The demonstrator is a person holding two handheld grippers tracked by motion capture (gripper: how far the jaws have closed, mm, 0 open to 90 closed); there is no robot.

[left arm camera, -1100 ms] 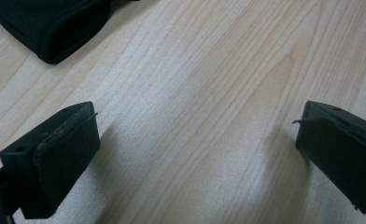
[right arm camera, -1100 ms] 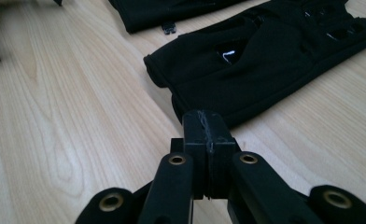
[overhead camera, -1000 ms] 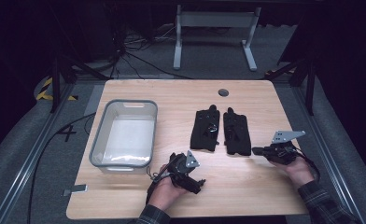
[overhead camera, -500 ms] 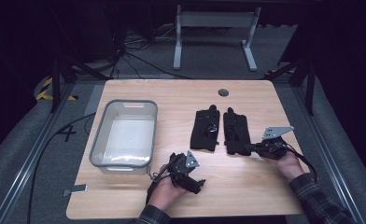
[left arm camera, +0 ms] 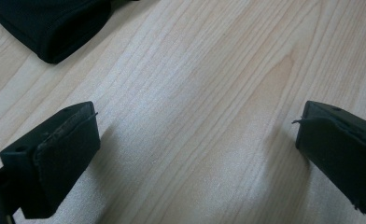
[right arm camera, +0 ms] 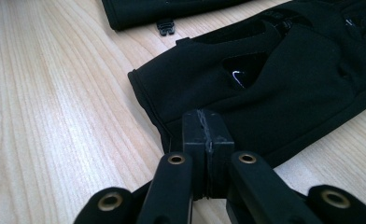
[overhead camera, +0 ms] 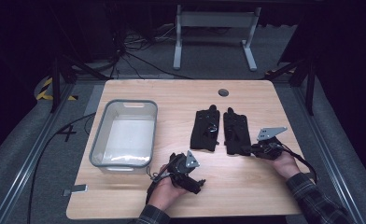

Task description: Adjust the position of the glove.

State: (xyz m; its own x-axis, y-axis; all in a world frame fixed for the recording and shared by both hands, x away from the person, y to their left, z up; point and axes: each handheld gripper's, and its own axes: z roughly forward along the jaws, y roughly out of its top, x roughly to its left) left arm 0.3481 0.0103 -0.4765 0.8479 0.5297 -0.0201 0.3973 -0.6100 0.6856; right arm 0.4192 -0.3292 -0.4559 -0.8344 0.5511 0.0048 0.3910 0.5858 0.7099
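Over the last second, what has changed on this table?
The right gripper moved left to the near edge of the right glove and is now shut on its cuff. The left gripper stayed open over bare wood; the left glove and the clear bin did not move.

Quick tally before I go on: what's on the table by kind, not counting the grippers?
Black gloves: 2, the left glove and the right glove, lying side by side
Clear plastic bin: 1
Total: 3
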